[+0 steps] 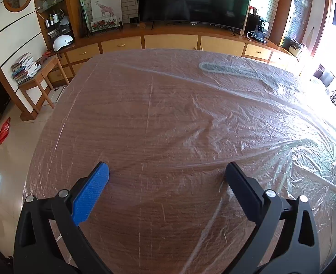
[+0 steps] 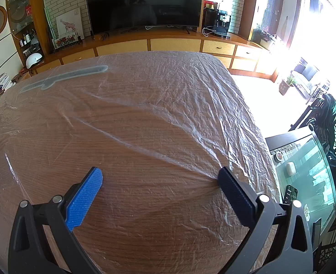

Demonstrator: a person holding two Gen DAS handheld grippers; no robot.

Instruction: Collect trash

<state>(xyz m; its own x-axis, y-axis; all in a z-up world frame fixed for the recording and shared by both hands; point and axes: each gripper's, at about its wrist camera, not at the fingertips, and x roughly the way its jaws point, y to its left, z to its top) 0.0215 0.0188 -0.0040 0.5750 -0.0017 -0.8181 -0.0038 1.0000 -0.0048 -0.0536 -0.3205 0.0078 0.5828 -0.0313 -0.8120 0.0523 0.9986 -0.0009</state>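
Clear plastic sheet (image 1: 213,114) covers the whole wooden worktop (image 1: 131,137), crinkled and wrinkled, with folds running from the lower right of the left wrist view up toward the middle. In the right wrist view the same sheet (image 2: 168,96) hangs over the worktop's right edge. A grey-green flat strip (image 1: 232,70) lies under the sheet, upper right in the left view, upper left in the right view (image 2: 72,75).

Left gripper (image 1: 166,171) sits low in its frame, fingers (image 1: 92,189) wide apart, nothing between them, tips close to the sheet; the dark finger looks to touch a fold but contact is unclear. Right gripper (image 2: 160,175) also has fingers (image 2: 85,194) wide apart, empty; a taut crease of the sheet runs right up to its dark finger tip at lower right.

Background: a television (image 1: 190,0) on a long cabinet (image 1: 168,41), a white helmet (image 1: 63,42) at upper left, a glass side table (image 2: 305,171) at right in the right view.
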